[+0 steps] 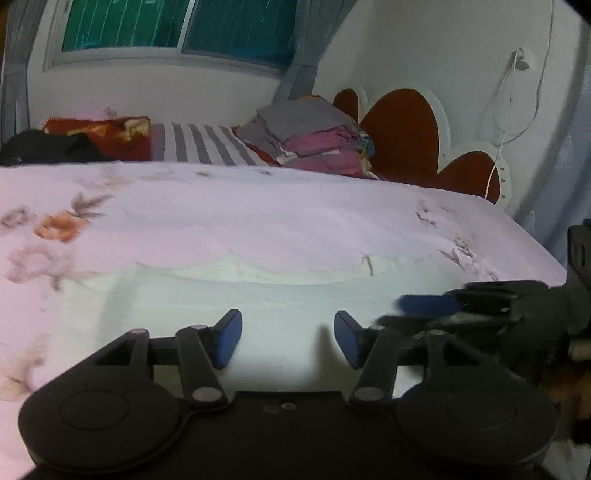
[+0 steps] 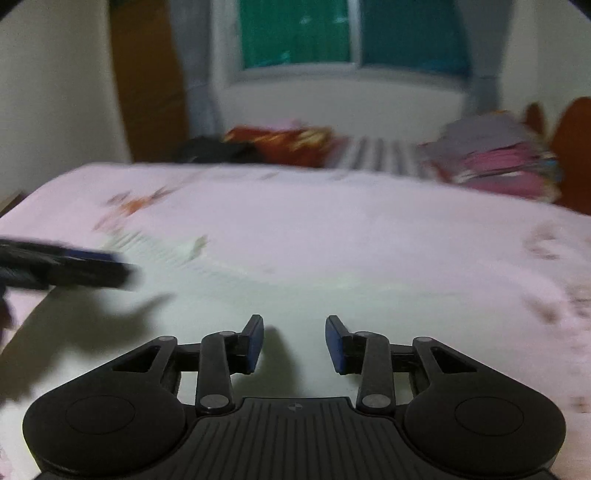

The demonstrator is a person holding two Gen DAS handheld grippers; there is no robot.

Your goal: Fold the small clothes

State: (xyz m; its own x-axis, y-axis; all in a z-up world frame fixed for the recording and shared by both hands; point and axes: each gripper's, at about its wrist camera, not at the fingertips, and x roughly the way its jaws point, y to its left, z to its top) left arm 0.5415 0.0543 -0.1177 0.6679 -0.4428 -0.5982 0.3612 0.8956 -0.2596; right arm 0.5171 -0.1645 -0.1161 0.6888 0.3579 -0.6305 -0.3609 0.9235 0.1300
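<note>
Bed: a pink floral sheet point(image 1: 258, 221) covers it, smooth with faint leaf and flower prints.
Room: black clothing point(image 1: 48, 147) at the far left, a striped cloth point(image 1: 207, 144), a stack of folded clothes point(image 1: 314, 140) at the right, a teal window point(image 1: 177, 26) behind.
Garment: a pale white cloth point(image 1: 280, 302) lies flat on the sheet, directly under and ahead of both tongs.
Left tongs point(image 1: 288, 339): spread wide, holding nothing, blue pads over the cloth.
Right tongs point(image 2: 294, 343): spread wide, holding nothing, just beside the left tongs.
</note>
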